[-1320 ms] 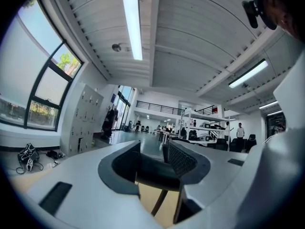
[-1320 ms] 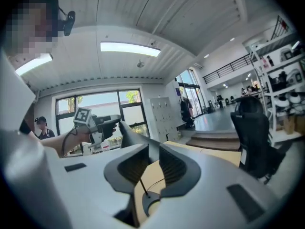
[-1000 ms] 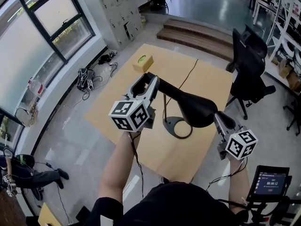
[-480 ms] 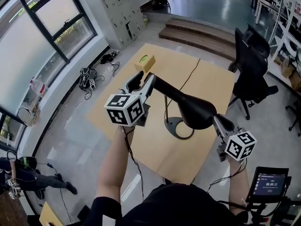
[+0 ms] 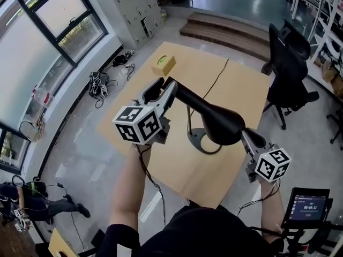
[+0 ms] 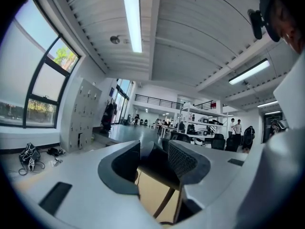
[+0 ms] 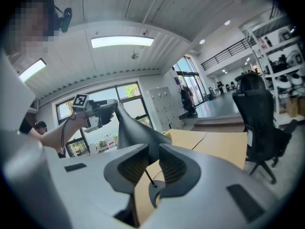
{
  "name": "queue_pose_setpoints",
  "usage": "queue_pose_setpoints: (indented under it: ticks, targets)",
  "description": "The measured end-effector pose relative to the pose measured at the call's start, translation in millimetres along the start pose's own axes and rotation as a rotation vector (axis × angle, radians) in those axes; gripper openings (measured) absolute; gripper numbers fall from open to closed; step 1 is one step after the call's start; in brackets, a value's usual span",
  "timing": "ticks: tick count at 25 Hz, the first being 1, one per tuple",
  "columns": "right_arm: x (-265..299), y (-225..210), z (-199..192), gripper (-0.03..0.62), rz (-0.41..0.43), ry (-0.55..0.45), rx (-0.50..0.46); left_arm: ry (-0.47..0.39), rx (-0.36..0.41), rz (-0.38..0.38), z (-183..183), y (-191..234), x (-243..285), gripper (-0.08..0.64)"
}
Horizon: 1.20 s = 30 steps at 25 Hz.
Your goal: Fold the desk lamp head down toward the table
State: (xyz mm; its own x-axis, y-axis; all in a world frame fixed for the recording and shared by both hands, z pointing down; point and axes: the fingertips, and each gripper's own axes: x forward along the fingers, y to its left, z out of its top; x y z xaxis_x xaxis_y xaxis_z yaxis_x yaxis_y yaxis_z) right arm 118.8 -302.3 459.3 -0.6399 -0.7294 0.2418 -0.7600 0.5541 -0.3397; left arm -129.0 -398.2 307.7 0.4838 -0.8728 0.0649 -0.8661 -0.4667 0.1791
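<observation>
Though the left gripper has drifted slightly away from the lamp base, it and the right gripper stay clamped on the lamp head, still raised above that base, so folding has barely begun.

Office-lab hall: lockers, shelving, office chair

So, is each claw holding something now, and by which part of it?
Both hold the black lamp head: the left claw grips its narrow far end, and the right claw grips its wide near end.
</observation>
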Motion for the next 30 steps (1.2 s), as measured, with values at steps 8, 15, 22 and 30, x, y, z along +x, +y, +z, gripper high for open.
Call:
queue_pose_setpoints:
  ticks: [8, 15, 22, 30]
  targets:
    - [11, -4, -13, 0.052, 0.020, 0.015, 0.034, -0.025, 0.078, 0.007, 4, -7, 2, 0.190]
    - [14, 0, -16, 0.052, 0.040, 0.016, 0.066, -0.044, 0.082, -0.003, 13, -13, -3, 0.190]
    - [20, -1, -27, 0.052, 0.051, 0.027, 0.096, -0.068, 0.080, -0.019, 16, -18, -5, 0.189]
    - [29, 3, -35, 0.052, 0.065, 0.034, 0.115, -0.095, 0.080, -0.036, 22, -23, -9, 0.190]
